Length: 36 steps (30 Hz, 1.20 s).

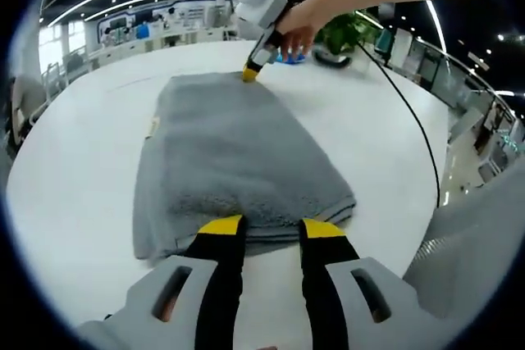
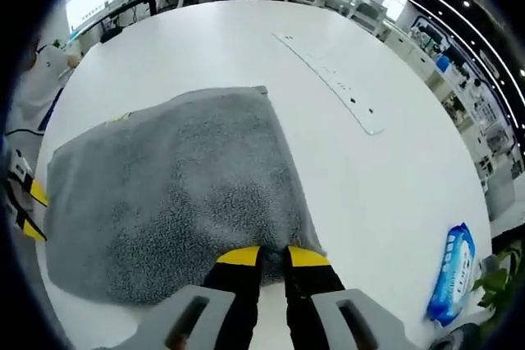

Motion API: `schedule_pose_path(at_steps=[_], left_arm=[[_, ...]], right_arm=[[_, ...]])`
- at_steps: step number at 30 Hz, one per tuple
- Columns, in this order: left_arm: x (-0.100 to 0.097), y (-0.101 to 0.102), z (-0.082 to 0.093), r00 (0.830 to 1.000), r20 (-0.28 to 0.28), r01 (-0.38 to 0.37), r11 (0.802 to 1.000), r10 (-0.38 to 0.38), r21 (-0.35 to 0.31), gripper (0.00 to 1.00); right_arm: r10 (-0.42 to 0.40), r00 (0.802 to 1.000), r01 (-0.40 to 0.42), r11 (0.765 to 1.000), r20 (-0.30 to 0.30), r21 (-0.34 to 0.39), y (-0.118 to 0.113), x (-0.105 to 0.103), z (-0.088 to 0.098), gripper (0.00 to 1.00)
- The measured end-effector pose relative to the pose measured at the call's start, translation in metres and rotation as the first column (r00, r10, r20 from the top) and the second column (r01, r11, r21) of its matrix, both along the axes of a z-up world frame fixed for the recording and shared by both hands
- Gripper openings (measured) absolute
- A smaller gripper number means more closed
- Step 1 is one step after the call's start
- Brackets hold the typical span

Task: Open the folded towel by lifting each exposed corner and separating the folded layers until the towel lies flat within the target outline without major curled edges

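A folded grey towel [image 1: 238, 161] lies on the white table [image 1: 82, 161]. The left gripper [image 1: 273, 227] sits at one edge, jaws apart over the fold. The right gripper [image 2: 273, 255] meets the opposite corner, tips nearly closed; whether it pinches cloth I cannot tell

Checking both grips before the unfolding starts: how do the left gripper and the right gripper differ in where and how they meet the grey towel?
The left gripper sits at the towel's thick folded edge, jaws apart; the right gripper sits at a far corner, jaws nearly closed. From the left gripper view, the right gripper angles steeply down in a person's hand, while the left lies low along the table. Both have yellow-tipped black jaws at the towel's rim.
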<state>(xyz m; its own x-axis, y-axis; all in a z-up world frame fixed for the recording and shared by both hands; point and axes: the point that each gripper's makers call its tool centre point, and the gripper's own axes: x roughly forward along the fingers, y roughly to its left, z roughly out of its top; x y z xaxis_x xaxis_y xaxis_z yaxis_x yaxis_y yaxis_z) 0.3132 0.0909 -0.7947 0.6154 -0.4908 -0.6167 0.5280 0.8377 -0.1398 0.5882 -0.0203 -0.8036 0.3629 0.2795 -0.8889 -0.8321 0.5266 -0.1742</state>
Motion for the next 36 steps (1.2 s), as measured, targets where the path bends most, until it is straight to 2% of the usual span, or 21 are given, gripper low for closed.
schedule_pose_path(at_steps=[2, 4, 6, 7, 9, 10, 12, 15, 17, 20, 23, 24, 26, 30, 32, 33, 35, 36], left_arm=[[0.000, -0.001, 0.002, 1.000, -0.007, -0.009, 1.000, 0.009, -0.009, 0.26], [0.000, -0.001, 0.006, 1.000, 0.011, -0.004, 1.000, 0.004, -0.008, 0.26], [0.002, -0.001, 0.011, 0.999, 0.033, -0.002, 1.000, 0.003, -0.009, 0.26], [0.002, 0.000, 0.013, 0.999, 0.039, -0.007, 1.000, 0.008, -0.019, 0.26], [0.004, 0.001, 0.018, 0.999, 0.048, -0.018, 0.999, 0.020, -0.039, 0.26], [0.006, 0.001, 0.021, 0.998, 0.058, -0.025, 0.998, 0.028, -0.049, 0.26], [0.006, 0.005, 0.027, 0.997, 0.067, -0.033, 0.997, 0.037, -0.063, 0.26], [0.009, 0.018, 0.035, 0.995, 0.067, -0.071, 0.994, 0.076, -0.083, 0.26], [0.011, 0.032, 0.039, 0.991, 0.069, -0.109, 0.990, 0.116, -0.095, 0.27], [0.017, 0.053, 0.038, 0.985, 0.072, -0.153, 0.985, 0.159, -0.081, 0.27], [0.017, 0.073, 0.024, 0.983, 0.026, -0.182, 0.983, 0.182, -0.032, 0.28], [0.019, 0.076, 0.023, 0.983, 0.035, -0.180, 0.983, 0.181, -0.028, 0.29], [0.021, 0.085, 0.021, 0.976, 0.039, -0.214, 0.976, 0.215, -0.032, 0.30], [0.027, 0.093, 0.016, 0.955, -0.026, -0.297, 0.948, 0.296, -0.113, 0.33], [0.030, 0.097, 0.012, 0.940, -0.064, -0.340, 0.928, 0.334, -0.150, 0.34], [0.030, 0.099, 0.010, 0.935, -0.080, -0.353, 0.922, 0.345, -0.160, 0.33], [0.028, 0.101, 0.004, 0.931, -0.112, -0.363, 0.914, 0.348, -0.180, 0.32], [0.024, 0.101, 0.000, 0.923, -0.148, -0.379, 0.905, 0.355, -0.191, 0.32]], right_arm=[[-0.013, 1.000, 0.013, 1.000, 0.022, 0.012, 0.002, -0.001, 0.003, 0.08], [-0.038, 0.999, 0.037, 0.999, 0.029, 0.029, 0.001, -0.004, 0.006, 0.08], [-0.107, 0.994, 0.103, 0.988, 0.026, 0.111, 0.005, -0.001, 0.012, 0.09], [-0.143, 0.990, 0.139, 0.976, 0.012, 0.166, 0.008, -0.002, 0.014, 0.11], [-0.180, 0.984, 0.178, 0.958, -0.011, 0.225, 0.010, -0.008, 0.023, 0.18], [-0.184, 0.983, 0.181, 0.954, -0.009, 0.239, 0.010, -0.009, 0.026, 0.21], [-0.180, 0.984, 0.174, 0.956, 0.003, 0.237, 0.007, -0.014, 0.029, 0.22], [-0.190, 0.982, 0.181, 0.939, 0.002, 0.293, 0.010, -0.021, 0.036, 0.22], [-0.207, 0.978, 0.191, 0.914, 0.006, 0.359, 0.013, -0.030, 0.047, 0.23], [-0.210, 0.977, 0.187, 0.900, 0.017, 0.394, 0.014, -0.046, 0.057, 0.26], [-0.239, 0.970, 0.186, 0.838, 0.038, 0.514, 0.025, -0.069, 0.078, 0.27], [-0.250, 0.967, 0.187, 0.818, 0.044, 0.543, 0.027, -0.079, 0.085, 0.28], [-0.256, 0.965, 0.186, 0.804, 0.047, 0.564, 0.030, -0.094, 0.091, 0.30], [-0.250, 0.966, 0.161, 0.788, 0.071, 0.594, 0.042, -0.130, 0.102, 0.31], [-0.275, 0.960, 0.169, 0.734, 0.060, 0.657, 0.054, -0.146, 0.114, 0.32], [-0.277, 0.959, 0.171, 0.720, 0.053, 0.673, 0.058, -0.152, 0.116, 0.32], [-0.269, 0.962, 0.166, 0.715, 0.048, 0.679, 0.064, -0.166, 0.119, 0.33], [-0.264, 0.963, 0.159, 0.709, 0.050, 0.687, 0.069, -0.175, 0.121, 0.33]])
